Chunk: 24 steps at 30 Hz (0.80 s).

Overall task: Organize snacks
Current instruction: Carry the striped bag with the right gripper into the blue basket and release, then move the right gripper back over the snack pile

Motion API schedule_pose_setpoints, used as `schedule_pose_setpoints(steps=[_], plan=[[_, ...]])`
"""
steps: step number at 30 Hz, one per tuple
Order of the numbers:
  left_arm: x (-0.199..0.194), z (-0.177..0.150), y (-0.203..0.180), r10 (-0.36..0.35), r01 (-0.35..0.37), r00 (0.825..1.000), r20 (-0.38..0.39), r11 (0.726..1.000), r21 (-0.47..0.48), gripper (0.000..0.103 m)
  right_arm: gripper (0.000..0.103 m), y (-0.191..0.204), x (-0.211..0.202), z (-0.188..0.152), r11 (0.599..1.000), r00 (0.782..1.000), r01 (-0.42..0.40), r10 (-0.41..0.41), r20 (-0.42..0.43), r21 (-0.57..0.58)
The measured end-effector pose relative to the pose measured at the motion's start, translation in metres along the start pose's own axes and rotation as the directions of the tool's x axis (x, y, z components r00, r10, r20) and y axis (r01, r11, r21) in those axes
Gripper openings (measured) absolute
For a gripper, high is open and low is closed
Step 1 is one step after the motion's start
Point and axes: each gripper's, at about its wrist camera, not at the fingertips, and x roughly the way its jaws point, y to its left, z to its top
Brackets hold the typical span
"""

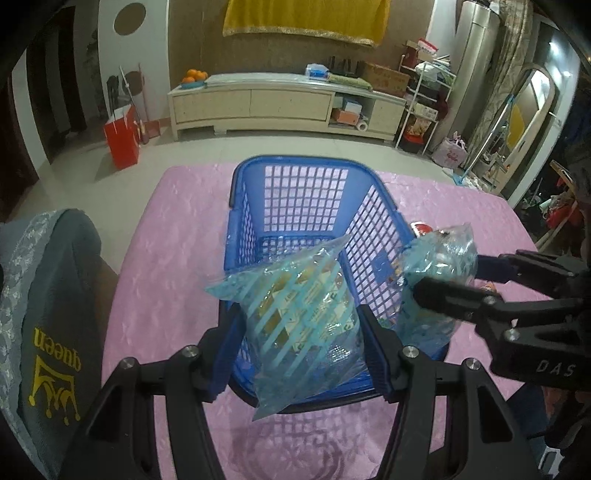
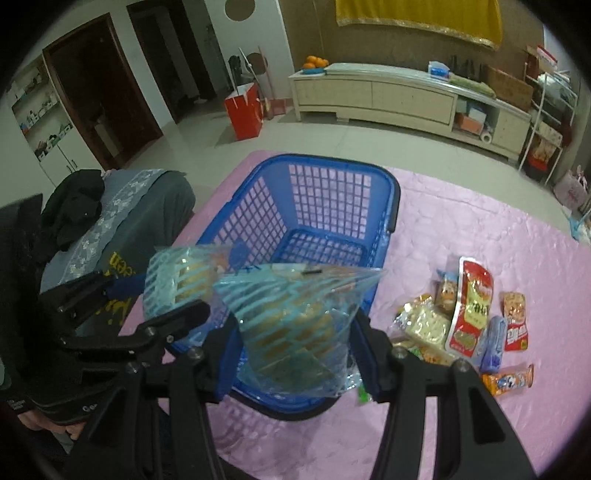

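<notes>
While your left gripper (image 1: 301, 354) clamps one striped blue bag (image 1: 303, 325) between its blue pads (image 1: 376, 363), your right gripper (image 2: 291, 350) clamps a second bag (image 2: 295, 325) of the same kind. Both bags are see-through with pale blue stripes, and tan packets show inside them. You hold each bag over the near end of the blue basket (image 1: 295, 192), above its near rim. From the left wrist view your right gripper reaches in from the right, and its bag hangs over the basket's right wall. From the right wrist view your left gripper comes in from the left, with its bag above the basket's left wall. The two bags sit just beside each other; I cannot tell whether they touch.

The basket stands on the pink cloth (image 2: 461, 221) that covers the table. Its lattice floor looks bare past the bags. To the right of the basket, loose snacks (image 2: 469, 317) lie in a cluster on the cloth: a red pouch (image 2: 472, 306), a smaller red-and-white packet (image 2: 515, 321), a pale crinkled pack (image 2: 424, 325), a blue wrapper (image 2: 493, 343) and an orange bar (image 2: 511, 380) nearest you.

To the left of the table a grey cover (image 1: 55, 295) with a yellow crown and the word "queen" drapes over a seat. Farther off, a red paper bag (image 2: 245, 109) stands on the tiled floor. A long cream cabinet (image 1: 258, 103) runs along the far wall, with oranges (image 1: 194, 75) on its left end and a yellow cloth (image 1: 306, 18) hanging above.
</notes>
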Motion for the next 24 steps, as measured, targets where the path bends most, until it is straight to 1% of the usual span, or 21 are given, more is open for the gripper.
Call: schedule_pose_setpoints(steps=[5, 7, 8, 9, 11, 15, 20, 21, 22, 24], plan=[[0.000, -0.002, 0.003, -0.029, 0.029, 1.000, 0.012, 1.000, -0.006, 0.059, 0.063, 0.004, -0.001, 0.002, 1.000, 1.000, 0.006, -0.006, -0.009, -0.012], [-0.001, -0.002, 0.001, -0.021, 0.021, 1.000, 0.006, 1.000, 0.007, 0.063, 0.074, 0.005, 0.000, 0.001, 1.000, 1.000, -0.007, 0.007, -0.020, -0.013], [-0.003, -0.002, -0.001, -0.010, 0.010, 1.000, 0.009, 1.000, 0.017, 0.067, 0.085, 0.005, 0.000, 0.001, 1.000, 1.000, -0.010, 0.010, -0.029, -0.012], [-0.004, -0.003, -0.003, 0.005, -0.005, 1.000, 0.015, 1.000, 0.026, 0.068, 0.088, 0.003, -0.001, 0.001, 1.000, 1.000, -0.010, 0.009, -0.028, -0.008], [-0.007, -0.005, -0.006, 0.021, -0.022, 1.000, 0.022, 0.999, 0.038, 0.070, 0.088, 0.000, -0.008, -0.001, 1.000, 1.000, -0.002, 0.002, -0.008, -0.001], [-0.021, -0.008, -0.010, 0.003, -0.004, 0.999, 0.037, 0.999, 0.033, 0.072, 0.089, -0.009, -0.020, -0.004, 1.000, 1.000, -0.002, 0.002, 0.008, 0.027], [-0.045, -0.008, -0.028, 0.013, -0.018, 0.997, 0.070, 0.998, 0.061, 0.072, 0.089, -0.021, -0.045, -0.011, 0.999, 0.999, 0.019, -0.020, 0.040, 0.043], [-0.048, -0.007, -0.032, 0.013, -0.018, 0.997, 0.075, 0.998, 0.066, 0.073, 0.089, -0.023, -0.050, -0.013, 0.999, 0.999, 0.022, -0.024, 0.047, 0.045], [-0.053, -0.007, -0.037, 0.016, -0.022, 0.996, 0.083, 0.997, 0.074, 0.078, 0.089, -0.027, -0.057, -0.014, 0.998, 0.998, 0.024, -0.027, 0.057, 0.049], [-0.060, -0.006, -0.047, 0.022, -0.030, 0.995, 0.097, 0.996, 0.085, 0.079, 0.089, -0.034, -0.070, -0.019, 0.998, 0.997, 0.031, -0.035, 0.075, 0.059]])
